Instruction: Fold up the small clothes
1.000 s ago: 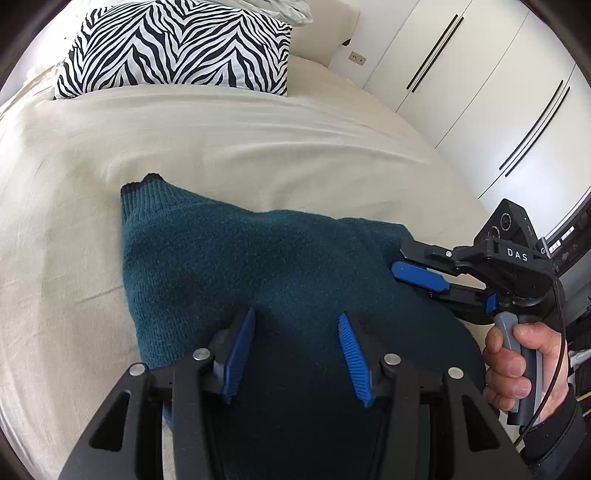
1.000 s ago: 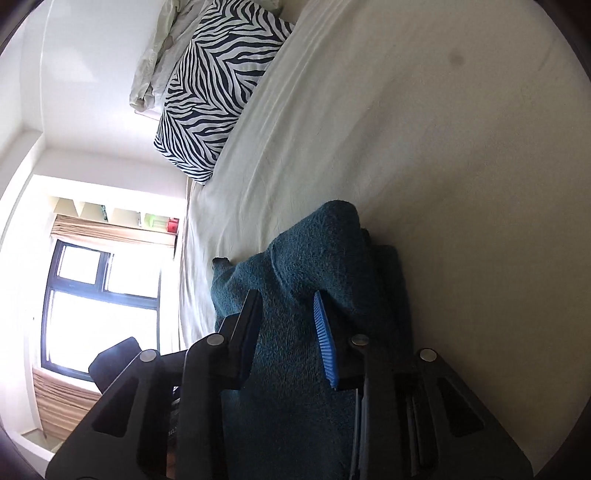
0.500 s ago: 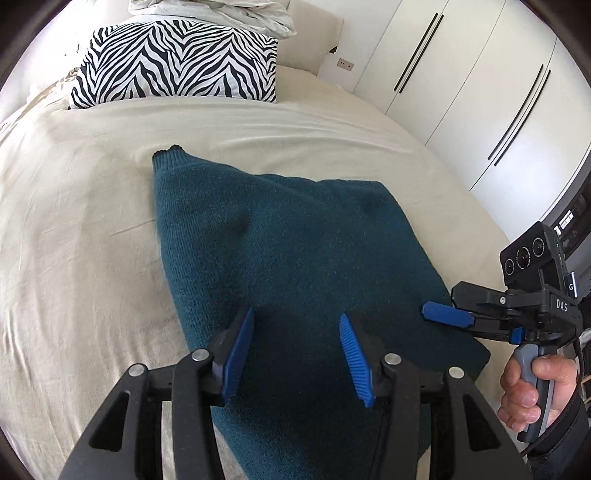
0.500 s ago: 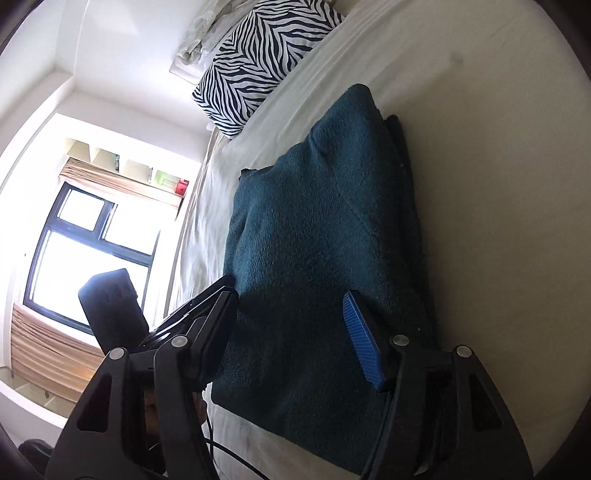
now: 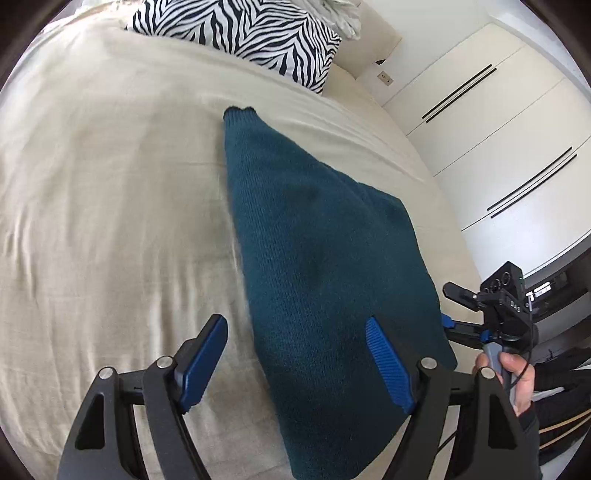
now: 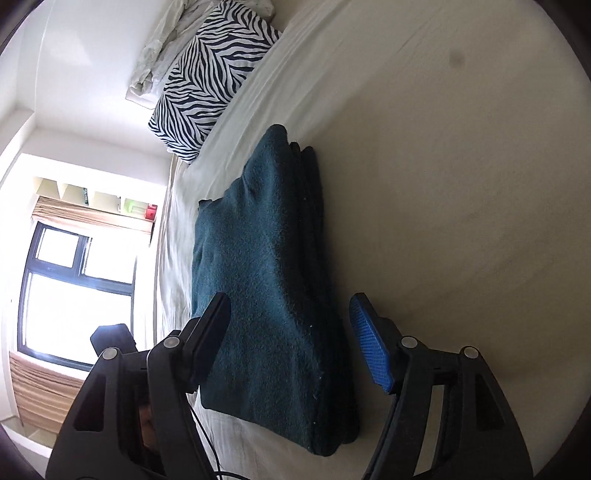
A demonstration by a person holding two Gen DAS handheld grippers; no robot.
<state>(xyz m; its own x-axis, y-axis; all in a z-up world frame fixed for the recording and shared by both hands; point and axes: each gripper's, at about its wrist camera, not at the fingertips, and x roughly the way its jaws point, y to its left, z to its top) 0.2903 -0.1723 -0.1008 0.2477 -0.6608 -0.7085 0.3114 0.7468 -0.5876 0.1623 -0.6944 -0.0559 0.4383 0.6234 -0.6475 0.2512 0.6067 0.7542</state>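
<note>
A: Two grippers, both with jaws opening, and neither pressing on anything. The left gripper (image 5: 295, 363) straddles the near left edge of the folded teal sweater (image 5: 317, 258); one pad hangs over bare sheet, the other over the knit.

B: And the right gripper (image 6: 291, 339)?

A: It looks along the stacked fold from the near end, its pads clear of the cloth on either side.

B: Where does the sweater lie?

A: Flat on the cream bed (image 5: 110, 206), mid-mattress, well apart from the zebra pillow (image 5: 251, 33) at the head. Its cuff pokes out at the far corner.

B: Room around it?

A: Wide open sheet to the left and beyond. On the right the mattress edge runs near the white wardrobe doors (image 5: 509, 147); how much floor lies between, I cannot tell through the fisheye bend.
</note>
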